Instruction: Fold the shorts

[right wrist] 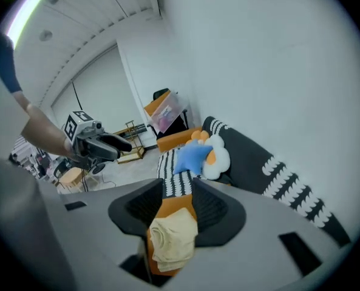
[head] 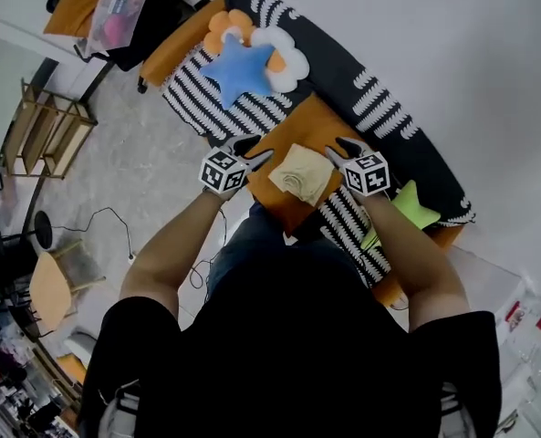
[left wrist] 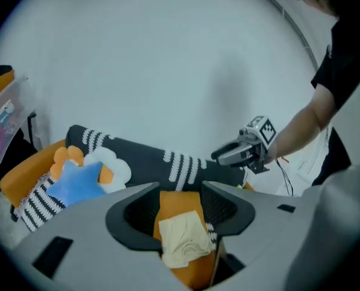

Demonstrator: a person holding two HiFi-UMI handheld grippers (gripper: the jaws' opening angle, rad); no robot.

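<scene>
The cream shorts (head: 299,173) lie folded into a small bundle on an orange cushion (head: 297,128) on the sofa. My left gripper (head: 254,149) hovers just left of the bundle and my right gripper (head: 339,150) just right of it, both raised above it. In the left gripper view the left gripper (left wrist: 181,202) is open, the shorts (left wrist: 183,238) lying below the gap, untouched. The right gripper view shows the right gripper (right wrist: 176,208) open too, above the shorts (right wrist: 172,238). Each gripper sees the other in the air: the right gripper (left wrist: 221,155) and the left gripper (right wrist: 122,144).
The black sofa (head: 379,108) with white stripes runs along a white wall. A blue star pillow (head: 238,69) and flower pillow sit at its far end, a green pillow (head: 411,206) at the near end. A wooden rack (head: 46,130), a stool (head: 51,286) and a floor cable stand left.
</scene>
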